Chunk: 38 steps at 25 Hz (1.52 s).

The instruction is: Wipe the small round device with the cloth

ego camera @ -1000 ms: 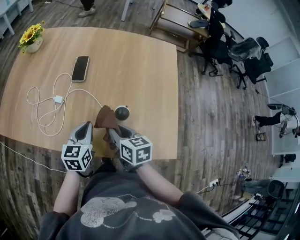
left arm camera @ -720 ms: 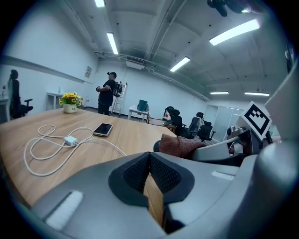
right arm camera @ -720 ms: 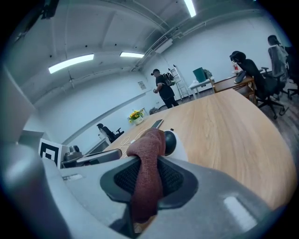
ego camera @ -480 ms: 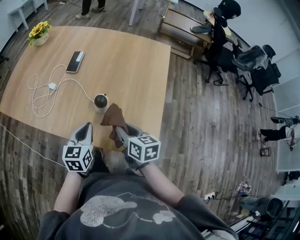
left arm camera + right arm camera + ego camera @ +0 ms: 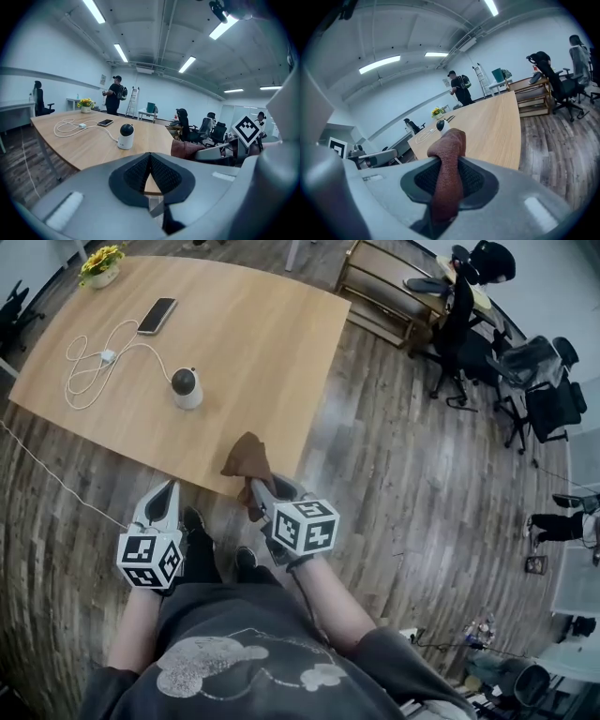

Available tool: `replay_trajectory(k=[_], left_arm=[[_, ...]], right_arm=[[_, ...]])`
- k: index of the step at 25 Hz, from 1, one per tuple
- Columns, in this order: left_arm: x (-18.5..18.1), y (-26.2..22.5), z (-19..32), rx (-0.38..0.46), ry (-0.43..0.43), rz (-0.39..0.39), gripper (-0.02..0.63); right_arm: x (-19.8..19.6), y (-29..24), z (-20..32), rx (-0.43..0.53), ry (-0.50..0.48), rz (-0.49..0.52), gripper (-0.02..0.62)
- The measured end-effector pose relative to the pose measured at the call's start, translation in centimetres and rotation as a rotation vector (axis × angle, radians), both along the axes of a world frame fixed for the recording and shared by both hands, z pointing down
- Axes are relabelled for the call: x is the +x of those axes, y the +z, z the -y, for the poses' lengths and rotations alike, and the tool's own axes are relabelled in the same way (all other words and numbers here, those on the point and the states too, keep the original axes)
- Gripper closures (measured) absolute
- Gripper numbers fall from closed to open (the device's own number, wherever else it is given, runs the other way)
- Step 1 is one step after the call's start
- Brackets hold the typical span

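The whole view is now farther from the table [image 5: 234, 343] than one second ago: I see more floor in front of me, and both grippers are at the near edge and no longer over the wood. The small round device [image 5: 186, 386] stands upright on the table at the end of the white cable [image 5: 89, 362]. One second ago it was just beside the cloth [image 5: 247, 457]; now it is well apart from it. The right gripper [image 5: 258, 488] has its jaws clamped on the cloth, which stands up bunched above them. The left gripper [image 5: 161, 507] has its jaws together with nothing between them. I judge that the wiping contact is broken, so I must approach again to continue.
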State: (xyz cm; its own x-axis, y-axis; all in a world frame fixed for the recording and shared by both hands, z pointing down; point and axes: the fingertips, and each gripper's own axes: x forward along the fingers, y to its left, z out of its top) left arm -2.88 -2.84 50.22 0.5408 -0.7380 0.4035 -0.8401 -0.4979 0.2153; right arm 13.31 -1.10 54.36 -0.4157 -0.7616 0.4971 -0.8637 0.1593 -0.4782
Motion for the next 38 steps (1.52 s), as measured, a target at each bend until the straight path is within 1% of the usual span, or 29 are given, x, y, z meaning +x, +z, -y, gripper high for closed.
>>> replay_trajectory(k=[4, 8, 14, 17, 21, 25, 29, 34, 38], left_arm=[[-0.6, 0.4, -2.9, -0.024, -0.029, 0.012, 0.588], [-1.4, 0.5, -4.1, -0.045, -0.06, -0.005, 0.588], [-2.3, 1.5, -5.8, -0.069, -0.078, -0.037, 0.588], [-2.7, 0.8, -6.9, -0.047, -0.069, -0.06, 0.588], [-3.8, 0.2, -8.4, -0.026, -0.058, -0.09, 0.588], [-5.1, -0.7, -10.3, -0.003, -0.045, -0.109, 0.588], [-6.7, -1.5, -12.1, 0.02, -0.051, -0.121, 0.588], [-8.3, -2.6, -14.5, 0.05, -0.05, -0.134, 0.588], [-8.7, -3.4, -16.7, 0.069, -0.034, -0.142, 0.588]], right_arm=[[-0.2, 1.6, -2.4, -0.031, -0.023, 0.016, 0.52], [-1.1, 2.4, -3.6, -0.06, -0.035, 0.037, 0.52], [-2.9, 2.6, -4.5, -0.066, -0.076, 0.011, 0.52], [-4.0, 2.0, -4.9, -0.055, -0.083, 0.001, 0.52], [-5.9, 0.9, -5.8, -0.026, -0.068, -0.003, 0.52], [-7.7, -0.3, -7.5, 0.001, -0.056, -0.003, 0.52], [-9.4, -1.3, -9.7, 0.025, -0.06, -0.01, 0.52], [-10.4, -2.2, -12.4, 0.044, -0.046, -0.021, 0.522], [-10.6, -2.6, -14.8, 0.05, -0.032, -0.018, 0.523]])
